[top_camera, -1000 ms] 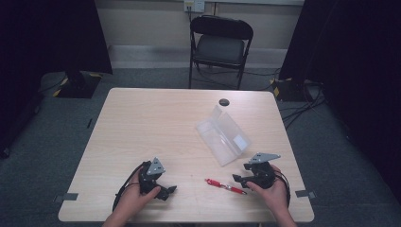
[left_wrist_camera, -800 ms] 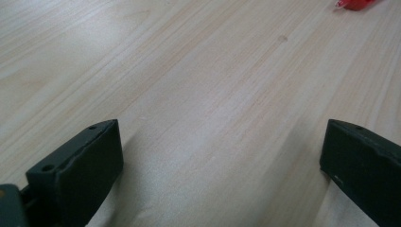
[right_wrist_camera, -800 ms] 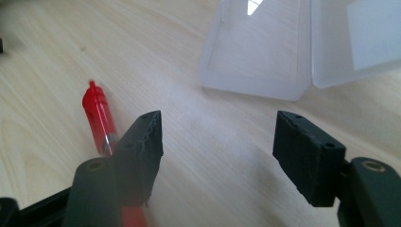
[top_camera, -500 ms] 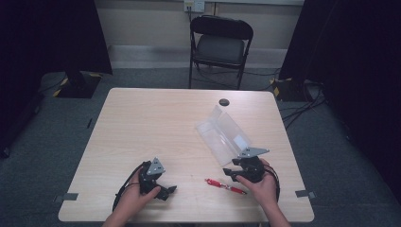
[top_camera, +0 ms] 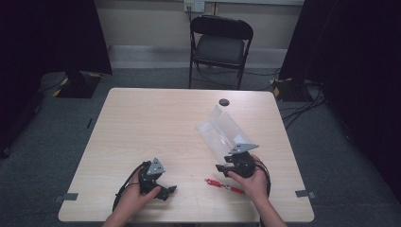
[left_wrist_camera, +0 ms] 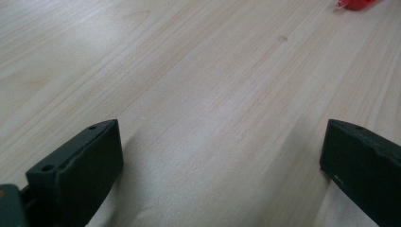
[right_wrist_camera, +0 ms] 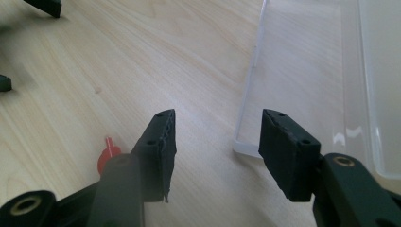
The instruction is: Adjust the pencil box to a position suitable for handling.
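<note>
On the near left of the pale wooden surface (top_camera: 142, 123), the left tongs (top_camera: 166, 190) rest low in the person's left hand (top_camera: 135, 196), jaws pointing toward the right. In the left gripper view the two black jaws stand wide apart, released, with bare wood between them and a corner of the red pen (left_wrist_camera: 355, 4) showing at the top right edge.

Just right of the middle, near the front edge, the red pen (top_camera: 226, 185) lies flat on the surface, slanting from upper left to lower right, between the two hands.

Right of the pen, the right tongs (top_camera: 222, 168) sit in the right hand (top_camera: 253, 182), held at the near end of the clear plastic box (top_camera: 222, 135), which lies open on the surface and runs away diagonally toward the far side. In the right gripper view the jaws are released with a gap between them; the near corner of the clear plastic box (right_wrist_camera: 302, 71) sits just ahead of the right jaw, not gripped, and the pen's red tip (right_wrist_camera: 108, 153) peeks out behind the left jaw

A small dark disc (top_camera: 224, 102) lies near the far edge, and a folding chair (top_camera: 220, 45) stands beyond it
</note>
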Tool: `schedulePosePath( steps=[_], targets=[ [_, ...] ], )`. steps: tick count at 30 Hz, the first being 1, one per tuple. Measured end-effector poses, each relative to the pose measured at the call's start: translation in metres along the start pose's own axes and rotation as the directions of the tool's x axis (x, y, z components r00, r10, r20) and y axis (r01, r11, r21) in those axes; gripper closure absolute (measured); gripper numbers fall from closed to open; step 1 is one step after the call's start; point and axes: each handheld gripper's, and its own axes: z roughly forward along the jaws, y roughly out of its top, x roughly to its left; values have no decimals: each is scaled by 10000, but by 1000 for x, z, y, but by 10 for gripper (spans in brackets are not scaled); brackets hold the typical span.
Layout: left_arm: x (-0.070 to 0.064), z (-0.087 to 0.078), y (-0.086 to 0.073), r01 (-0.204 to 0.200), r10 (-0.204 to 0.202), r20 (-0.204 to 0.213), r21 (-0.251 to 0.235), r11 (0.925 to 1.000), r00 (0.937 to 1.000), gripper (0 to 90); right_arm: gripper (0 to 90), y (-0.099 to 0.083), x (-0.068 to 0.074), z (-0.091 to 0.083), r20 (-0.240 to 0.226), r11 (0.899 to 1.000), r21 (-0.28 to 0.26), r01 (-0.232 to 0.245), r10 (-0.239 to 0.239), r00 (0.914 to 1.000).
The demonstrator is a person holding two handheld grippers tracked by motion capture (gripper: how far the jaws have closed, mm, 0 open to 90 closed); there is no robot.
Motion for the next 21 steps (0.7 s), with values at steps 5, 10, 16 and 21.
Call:
schedulePosePath(
  steps=[5, 10, 16, 21],
  targets=[
    [0, 0, 0, 25, -25, 2, -11, 10000, 10000, 0, 488, 3, -1, 8, 11, 9999, 112, -94, 94, 10000],
    [0, 0, 0, -8, 8, -3, -3, 10000, 10000, 0, 500, 5, -1, 14, 40, 9995, 218, -232, 231, 9997],
    [0, 0, 0, -6, 6, -5, 4, 10000, 10000, 0, 498, 11, 0, 25, 19, 9995, 257, -197, 197, 9998],
    [0, 0, 0, 20, -20, -1, -6, 10000, 10000, 0, 525, 13, 0, 31, 170, 9992, 337, -230, 224, 9996]
  ],
)
